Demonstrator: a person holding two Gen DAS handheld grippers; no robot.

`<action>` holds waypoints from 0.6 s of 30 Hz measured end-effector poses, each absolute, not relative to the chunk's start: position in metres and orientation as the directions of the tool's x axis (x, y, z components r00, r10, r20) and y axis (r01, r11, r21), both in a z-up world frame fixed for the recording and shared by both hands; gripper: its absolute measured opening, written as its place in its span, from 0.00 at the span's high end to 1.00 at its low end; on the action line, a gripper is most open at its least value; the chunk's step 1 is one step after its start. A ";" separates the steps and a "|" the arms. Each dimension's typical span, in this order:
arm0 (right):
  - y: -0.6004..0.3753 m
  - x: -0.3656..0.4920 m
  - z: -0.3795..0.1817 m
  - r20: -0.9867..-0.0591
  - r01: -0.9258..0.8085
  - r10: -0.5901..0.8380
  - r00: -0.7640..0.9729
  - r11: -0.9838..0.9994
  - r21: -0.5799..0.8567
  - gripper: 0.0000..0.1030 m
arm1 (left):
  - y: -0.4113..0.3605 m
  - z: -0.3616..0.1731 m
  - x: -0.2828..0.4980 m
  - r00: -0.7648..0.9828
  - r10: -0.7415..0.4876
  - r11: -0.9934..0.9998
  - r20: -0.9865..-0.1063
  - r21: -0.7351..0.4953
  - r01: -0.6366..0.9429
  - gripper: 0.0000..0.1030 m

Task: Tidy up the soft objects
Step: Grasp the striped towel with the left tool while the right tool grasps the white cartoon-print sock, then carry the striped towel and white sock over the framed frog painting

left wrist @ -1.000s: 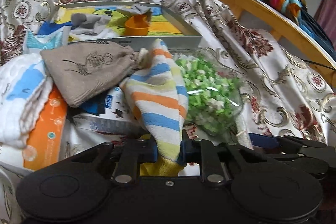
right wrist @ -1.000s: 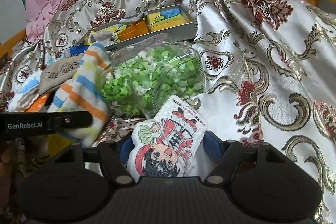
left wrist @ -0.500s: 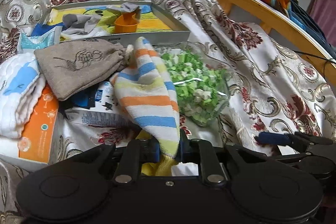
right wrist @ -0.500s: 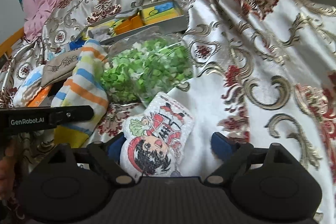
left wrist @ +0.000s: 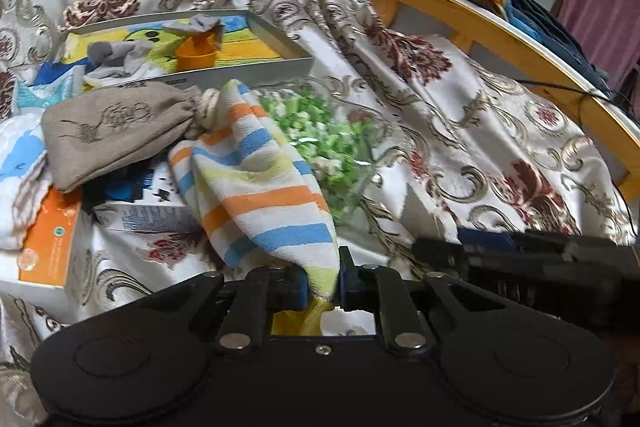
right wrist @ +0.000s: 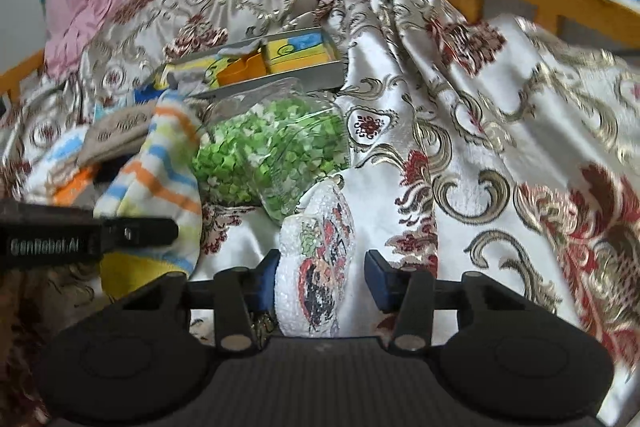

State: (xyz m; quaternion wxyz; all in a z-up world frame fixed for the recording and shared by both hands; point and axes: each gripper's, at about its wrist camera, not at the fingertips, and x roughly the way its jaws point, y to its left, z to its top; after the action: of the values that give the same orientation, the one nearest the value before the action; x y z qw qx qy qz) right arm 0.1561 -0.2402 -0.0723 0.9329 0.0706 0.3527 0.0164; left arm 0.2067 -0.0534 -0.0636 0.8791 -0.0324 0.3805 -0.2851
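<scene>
My left gripper [left wrist: 323, 285] is shut on the lower edge of a striped towel [left wrist: 256, 187] with orange, blue and yellow bands; the towel drapes up over the pile on the bed. It also shows in the right wrist view [right wrist: 160, 183], with the left gripper [right wrist: 120, 233] beside it. My right gripper [right wrist: 320, 285] is open, its blue pads apart around a white cartoon-printed pouch [right wrist: 318, 275] that stands tilted against the left pad. A brown drawstring bag [left wrist: 116, 135] lies left of the towel.
A clear bag of green pieces [right wrist: 268, 155] lies behind the pouch. A grey tray [left wrist: 248, 73] holds an orange cup [left wrist: 196, 53] and grey cloths. An orange-and-white box [left wrist: 48, 247] and a white-blue cloth [left wrist: 20, 163] lie left. The wooden bed rail [left wrist: 480, 35] runs right.
The left gripper has pulled the striped towel back toward the camera. The right gripper opened around the pouch, which has turned edge-on and tilted.
</scene>
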 end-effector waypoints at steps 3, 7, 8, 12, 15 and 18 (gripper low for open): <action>-0.252 0.156 -0.070 -0.642 0.050 0.093 0.761 0.978 0.200 0.53 | -0.057 -0.064 0.202 0.537 -0.536 0.826 -0.652 -0.271 0.495 0.87; -0.263 0.159 -0.067 -0.612 0.094 0.048 0.789 0.976 0.198 0.67 | -0.063 -0.067 0.197 0.518 -0.549 0.813 -0.656 -0.273 0.515 0.88; -0.266 0.161 -0.067 -0.615 0.102 0.051 0.787 0.972 0.212 0.68 | -0.064 -0.067 0.196 0.514 -0.550 0.810 -0.658 -0.271 0.519 0.88; -0.270 0.165 -0.075 -0.647 0.103 0.081 0.759 0.965 0.242 0.76 | -0.069 -0.068 0.192 0.504 -0.555 0.802 -0.661 -0.266 0.534 0.88; -0.266 0.165 -0.075 -0.648 0.097 0.076 0.758 0.969 0.227 0.83 | -0.071 -0.066 0.189 0.502 -0.561 0.797 -0.658 -0.267 0.541 0.88; -0.264 0.167 -0.080 -0.673 0.081 0.105 0.732 0.968 0.239 0.83 | -0.072 -0.061 0.184 0.500 -0.567 0.794 -0.655 -0.272 0.544 0.88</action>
State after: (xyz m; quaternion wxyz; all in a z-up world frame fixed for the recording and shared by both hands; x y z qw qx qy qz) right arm 0.1668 -0.2641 -0.0795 0.9219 0.1272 0.3660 0.0065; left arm 0.1842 -0.0722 -0.0606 0.8659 -0.0147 0.3838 -0.3206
